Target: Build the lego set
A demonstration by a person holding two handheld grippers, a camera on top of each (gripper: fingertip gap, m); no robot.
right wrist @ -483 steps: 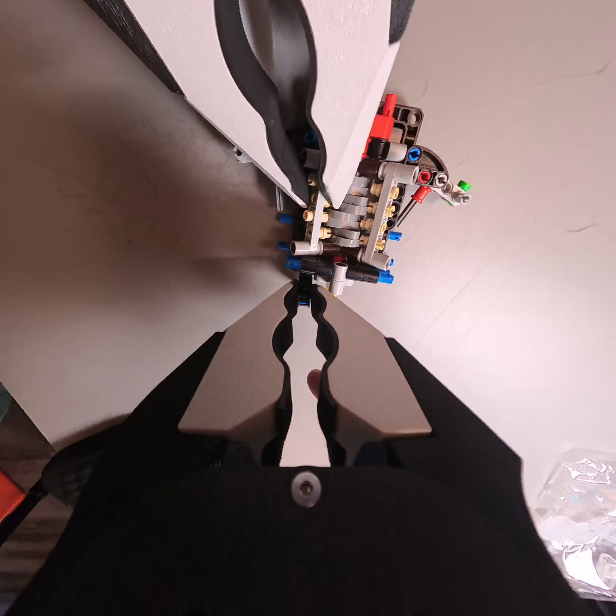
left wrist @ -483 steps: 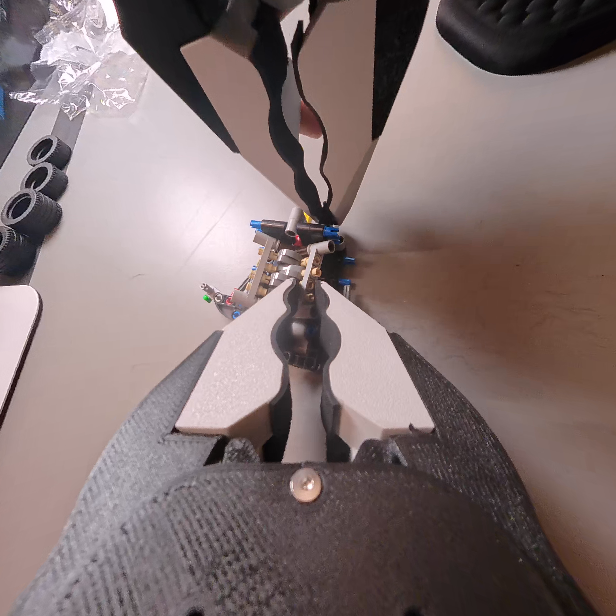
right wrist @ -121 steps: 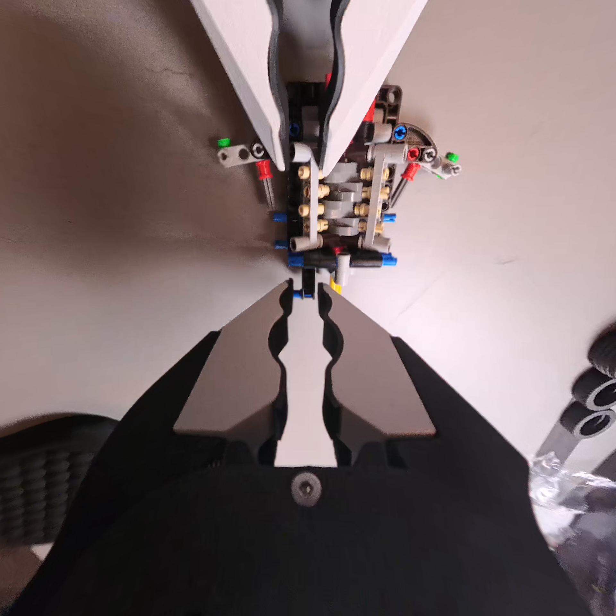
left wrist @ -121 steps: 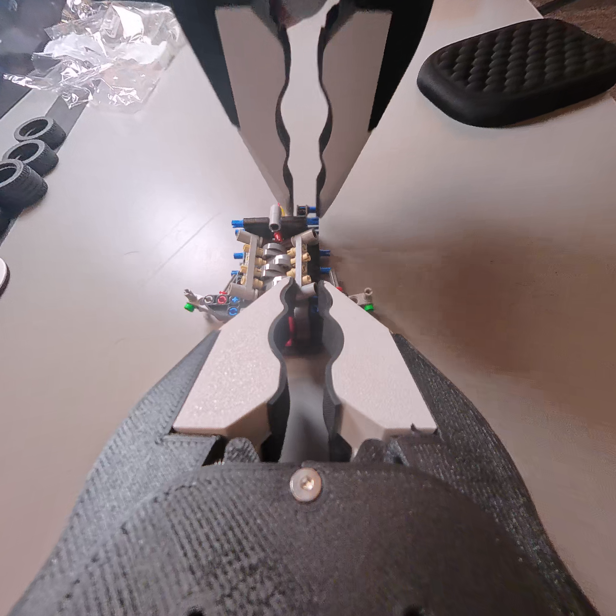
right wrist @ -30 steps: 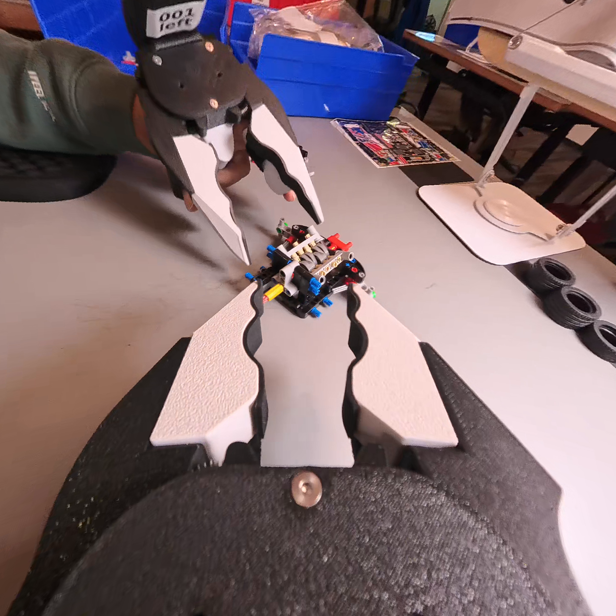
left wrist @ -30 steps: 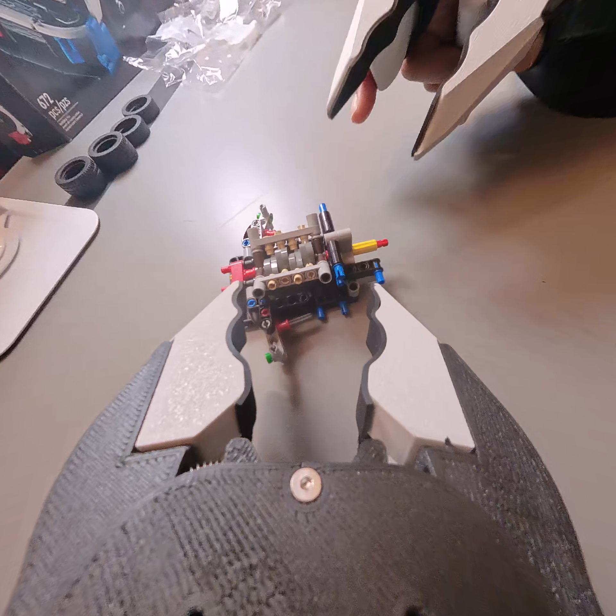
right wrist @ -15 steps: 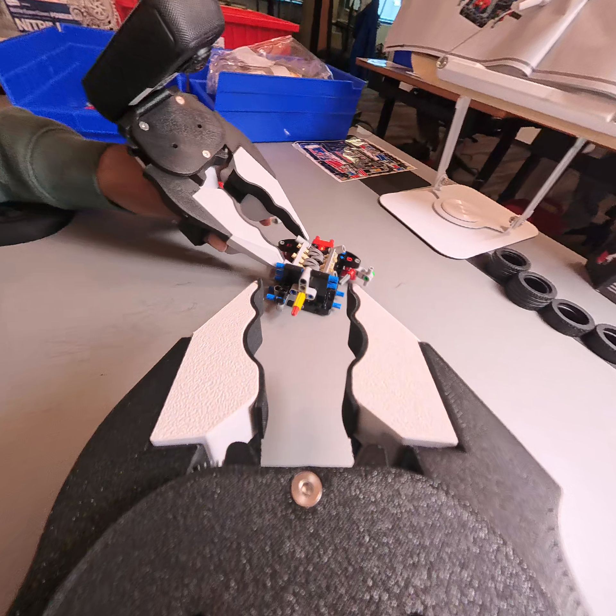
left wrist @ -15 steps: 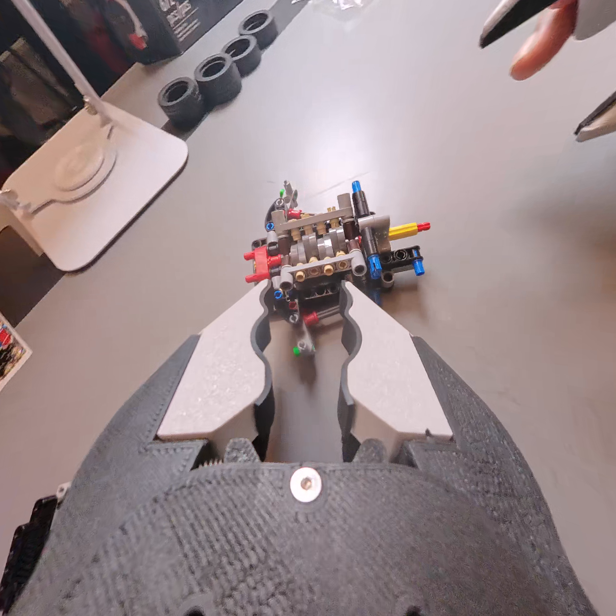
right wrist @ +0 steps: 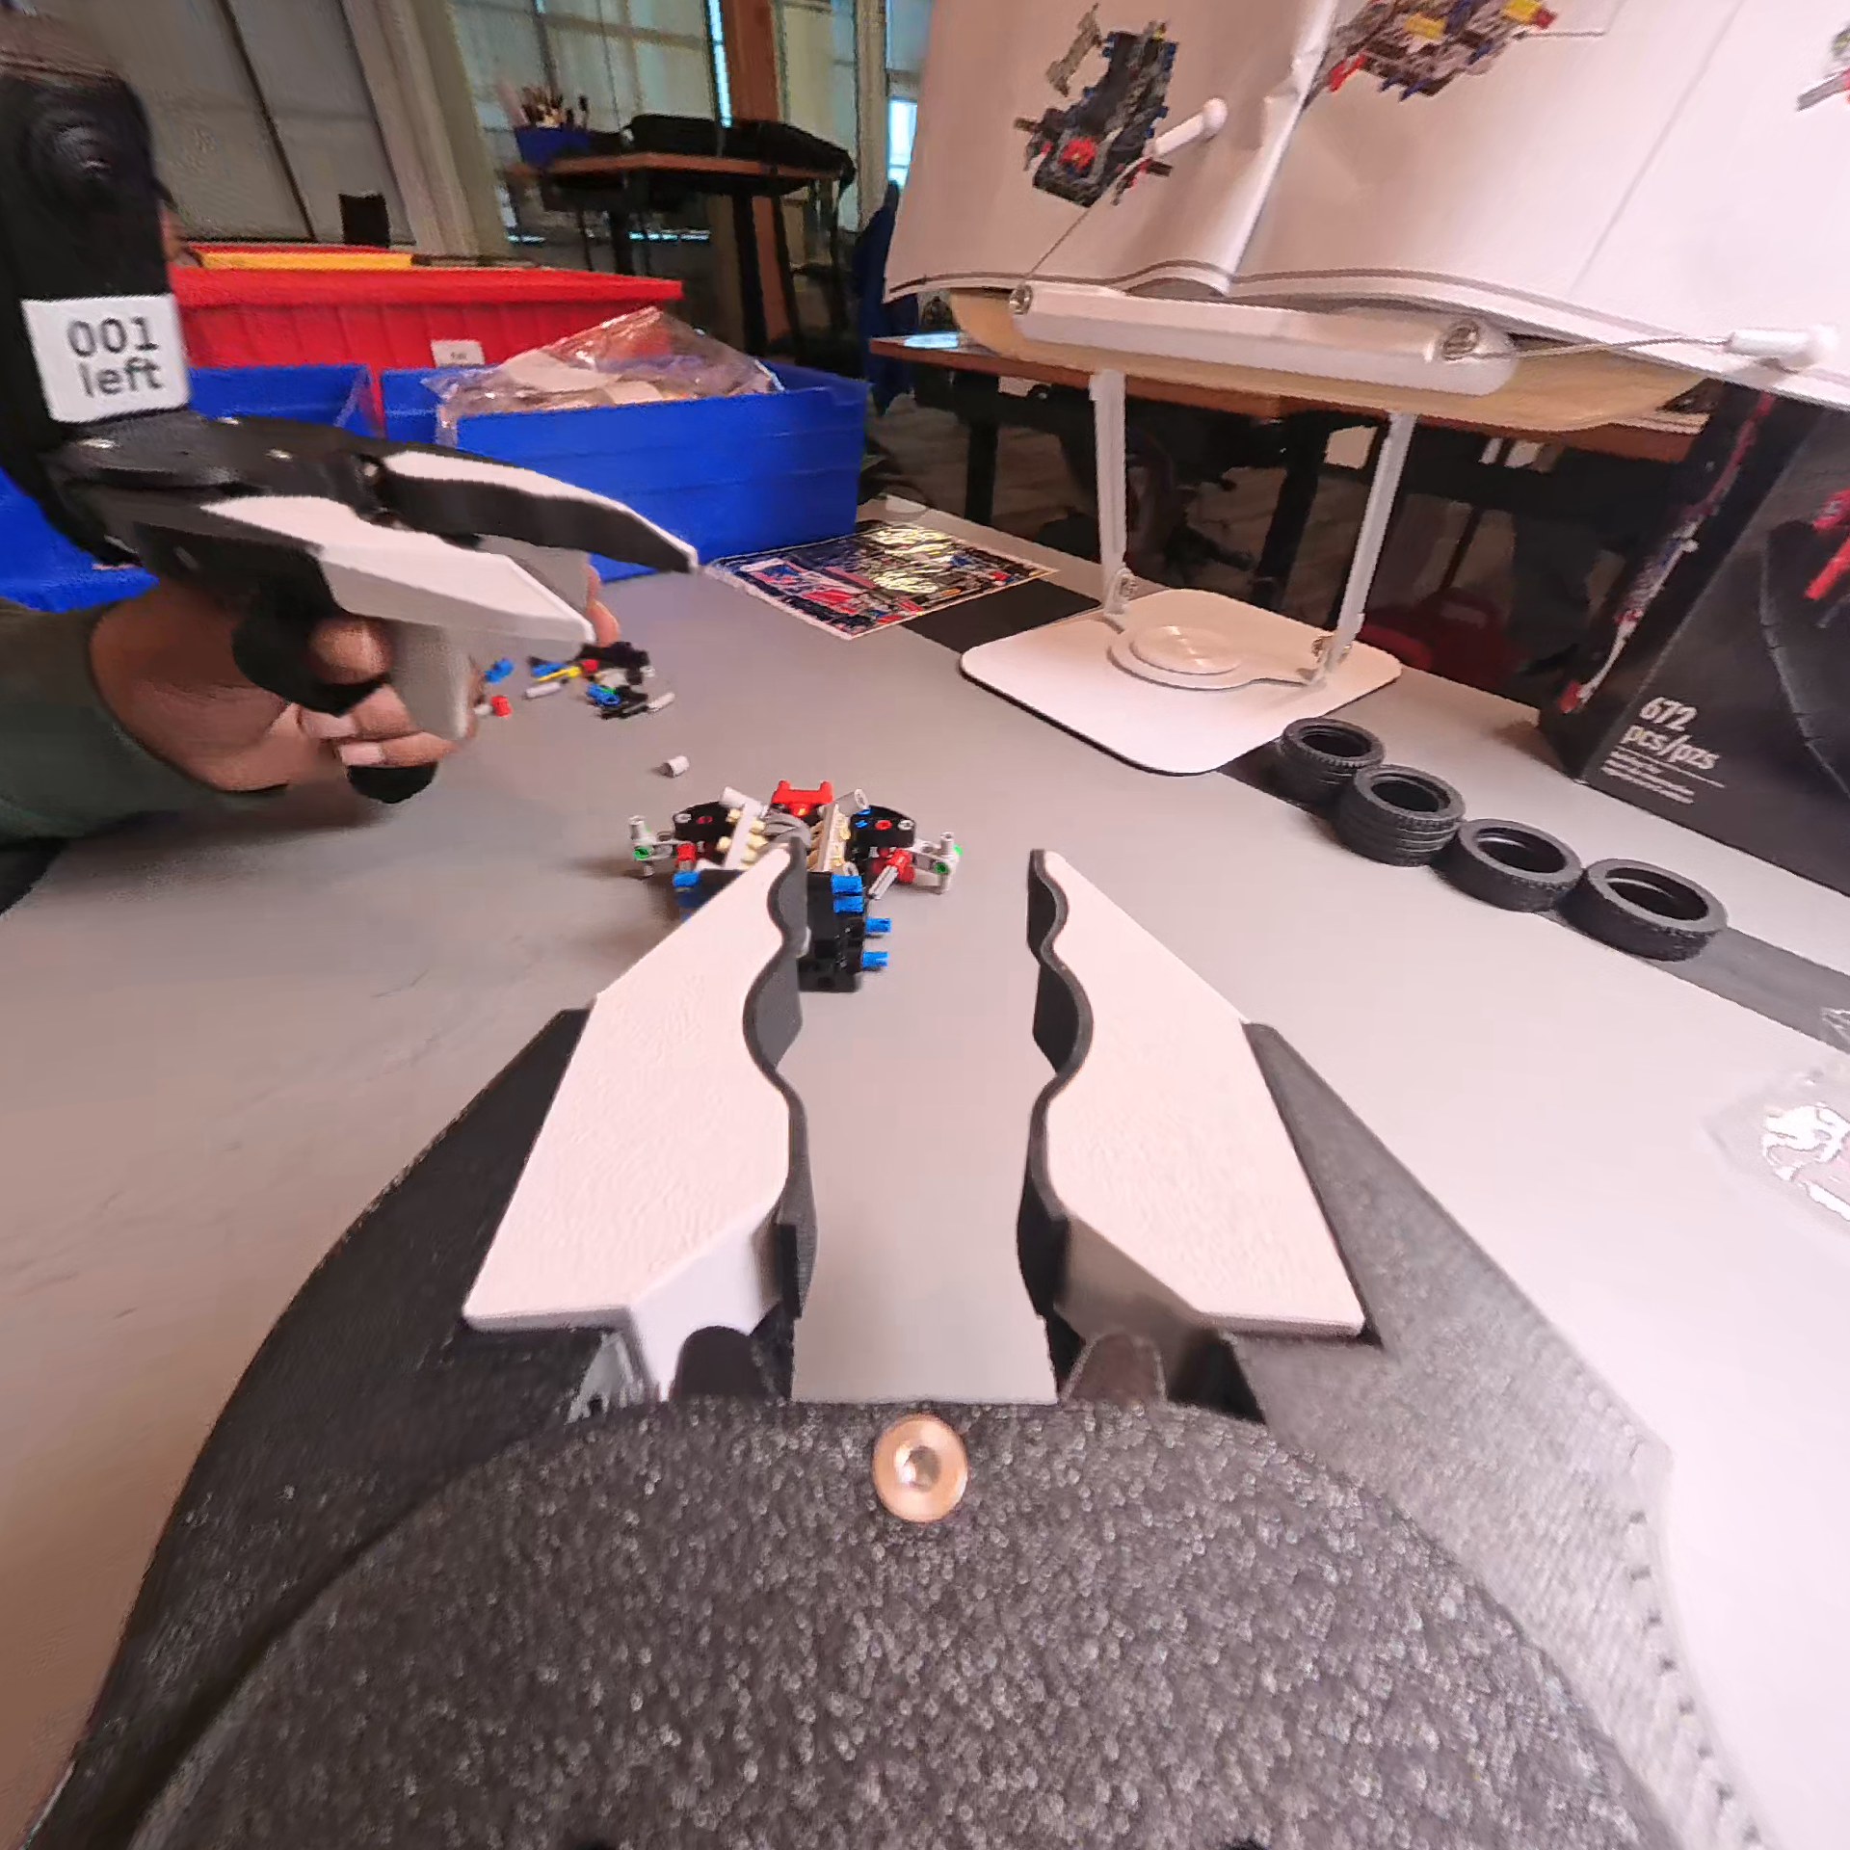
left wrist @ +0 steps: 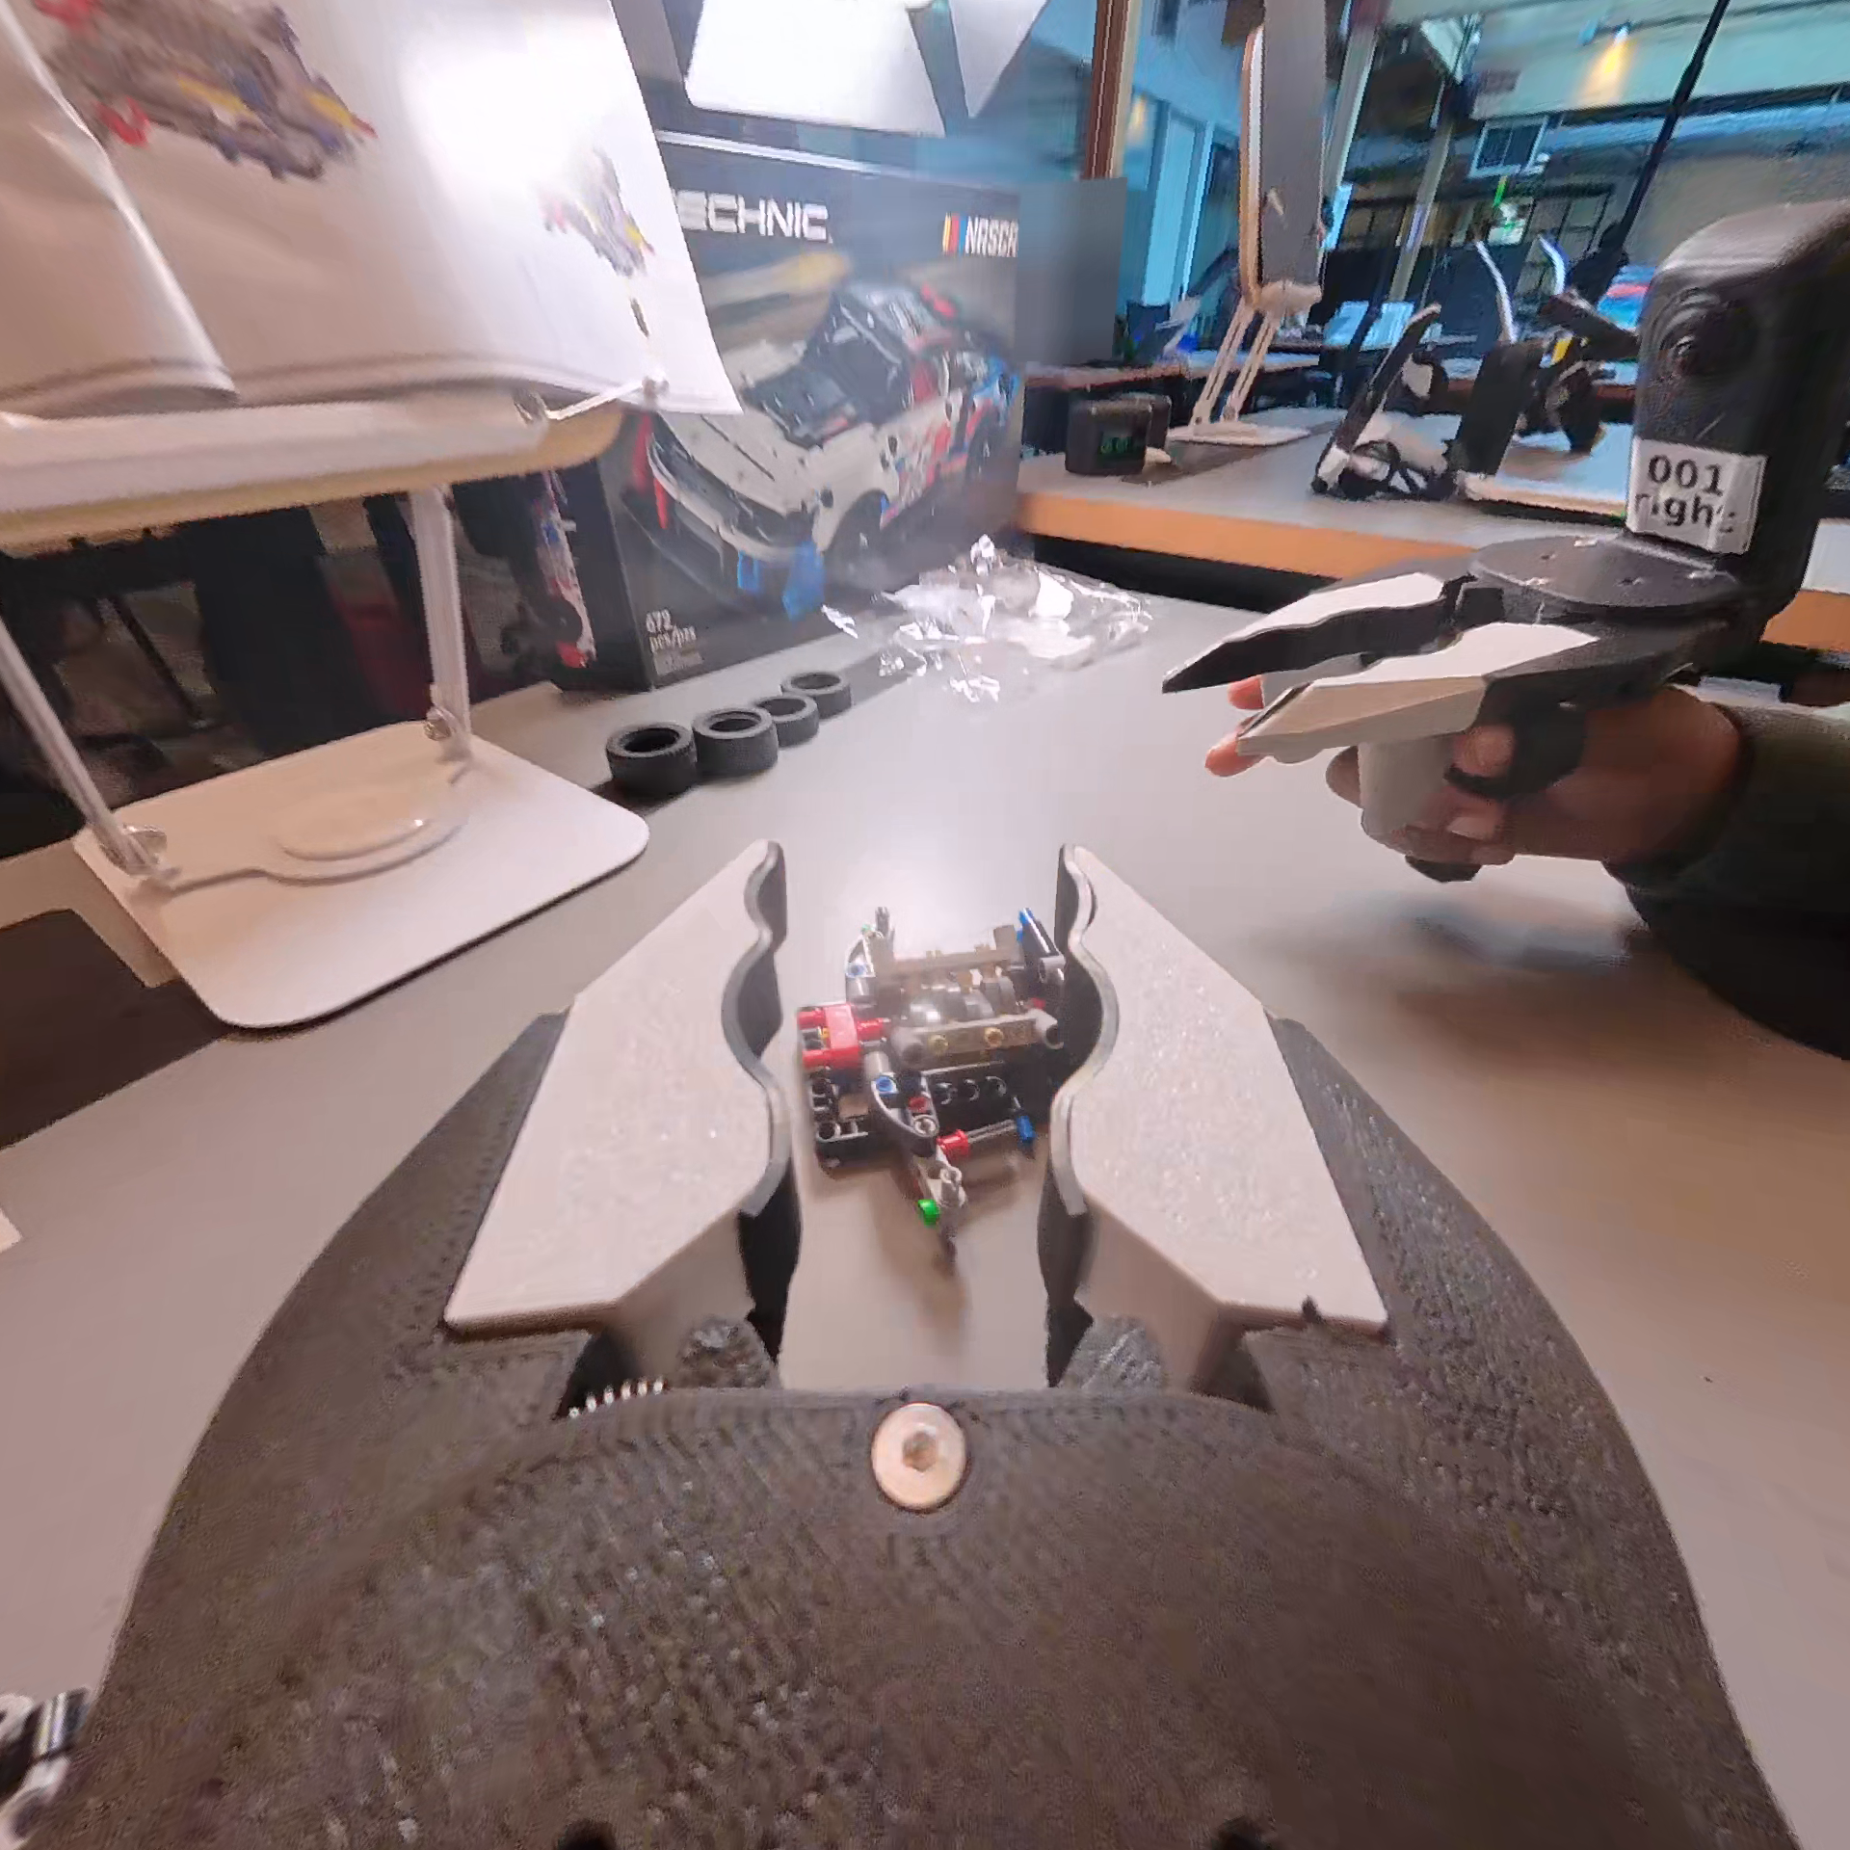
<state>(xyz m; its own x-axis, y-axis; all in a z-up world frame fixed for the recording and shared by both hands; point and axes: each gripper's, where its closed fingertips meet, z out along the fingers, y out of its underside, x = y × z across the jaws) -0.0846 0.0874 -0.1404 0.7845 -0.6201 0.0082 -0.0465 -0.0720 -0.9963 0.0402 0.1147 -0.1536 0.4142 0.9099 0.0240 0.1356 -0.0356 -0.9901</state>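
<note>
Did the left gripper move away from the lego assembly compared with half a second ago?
Yes. The left gripper has lifted up and back from the lego assembly, which lies on the grey table; before, its tips touched it.

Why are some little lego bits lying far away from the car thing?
A small heap of loose pieces lies scattered on the table, and one grey piece has strayed toward the lego build. They look unsorted, not broken.

Lego assembly point(left wrist: 926, 1041) on table point(left wrist: 1502, 1251) (tyres point(left wrist: 731, 736) behind).
</note>
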